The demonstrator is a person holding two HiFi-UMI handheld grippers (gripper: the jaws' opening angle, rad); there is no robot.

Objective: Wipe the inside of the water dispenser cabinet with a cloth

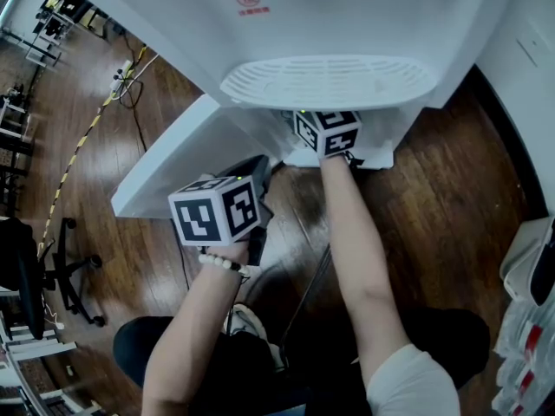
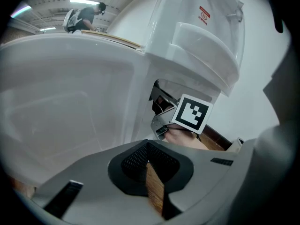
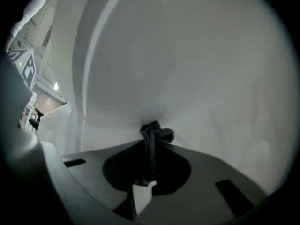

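Wiping: right gripper (image 3: pixel 150 150), jaws clamped on the dark cloth (image 3: pixel 158 135), presses it to the cabinet's white inner wall (image 3: pixel 187 69), far inside.
Left gripper (image 2: pixel 146 165): jaws closed on nothing, hangs near the open door (image 1: pixel 173 167), clear of the wiping.
Cabinet contents: only the cloth shows.

I see smooth, glossy white plastic on the dispenser (image 1: pixel 329 24), a dark, soft cloth (image 3: pixel 152 139), and a polished wood floor (image 1: pixel 451 189).

Right arm (image 1: pixel 354 250) outstretched, the right hand-held gripper (image 3: pixel 150 146) pinches a dark cloth (image 3: pixel 157 134); the left hand-held gripper (image 2: pixel 148 154) is closed, empty.
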